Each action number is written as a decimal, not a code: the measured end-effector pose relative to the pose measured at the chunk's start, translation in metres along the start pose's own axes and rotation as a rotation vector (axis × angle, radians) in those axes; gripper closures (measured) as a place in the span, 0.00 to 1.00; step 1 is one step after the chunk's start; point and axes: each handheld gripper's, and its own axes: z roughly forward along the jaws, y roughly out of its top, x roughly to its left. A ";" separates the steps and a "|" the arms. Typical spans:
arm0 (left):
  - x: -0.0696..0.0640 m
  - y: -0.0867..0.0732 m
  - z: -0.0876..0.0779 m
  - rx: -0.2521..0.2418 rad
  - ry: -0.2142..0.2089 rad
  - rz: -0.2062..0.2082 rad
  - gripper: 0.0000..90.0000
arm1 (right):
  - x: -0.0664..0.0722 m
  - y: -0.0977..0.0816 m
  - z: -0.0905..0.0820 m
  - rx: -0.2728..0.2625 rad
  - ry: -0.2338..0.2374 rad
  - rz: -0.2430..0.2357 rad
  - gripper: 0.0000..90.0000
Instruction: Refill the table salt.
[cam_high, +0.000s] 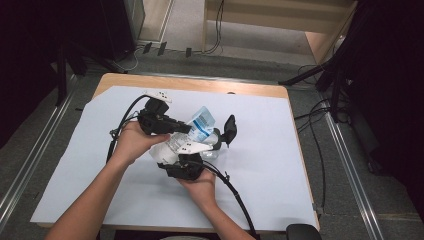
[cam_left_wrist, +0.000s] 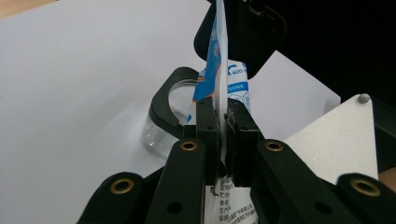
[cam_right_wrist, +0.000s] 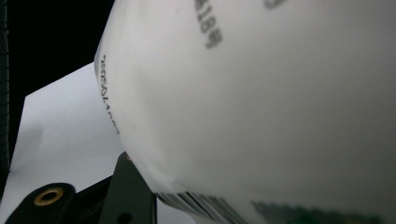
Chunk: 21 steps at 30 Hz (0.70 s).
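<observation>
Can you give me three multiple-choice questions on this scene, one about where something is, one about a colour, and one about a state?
1. Where is the white pouch?
A. On the floor
B. Between the two grippers above the table
C. On the far shelf

2. What colour is the print at the pouch's top end?
A. Blue
B. Red
C. Green

3. How do the left gripper's jaws stand?
A. Wide open with nothing in them
B. Shut on a cable
C. Shut on the pouch's flat edge

Answers: 1 B, the high view shows the pouch among both grippers over the white sheet. 2 A, blue print shows in the high view and the left gripper view. 3 C, the left gripper view shows the jaws pinching the thin edge.
</observation>
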 end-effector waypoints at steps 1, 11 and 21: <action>0.000 0.001 0.001 0.000 0.000 -0.004 0.96 | -0.001 0.000 0.000 0.003 0.004 0.003 0.65; -0.001 0.008 0.006 0.005 0.001 -0.013 0.96 | -0.002 0.008 -0.002 0.023 0.016 -0.003 0.64; 0.000 0.007 0.005 -0.001 -0.002 -0.011 0.94 | -0.002 0.007 -0.002 -0.012 0.028 0.039 0.67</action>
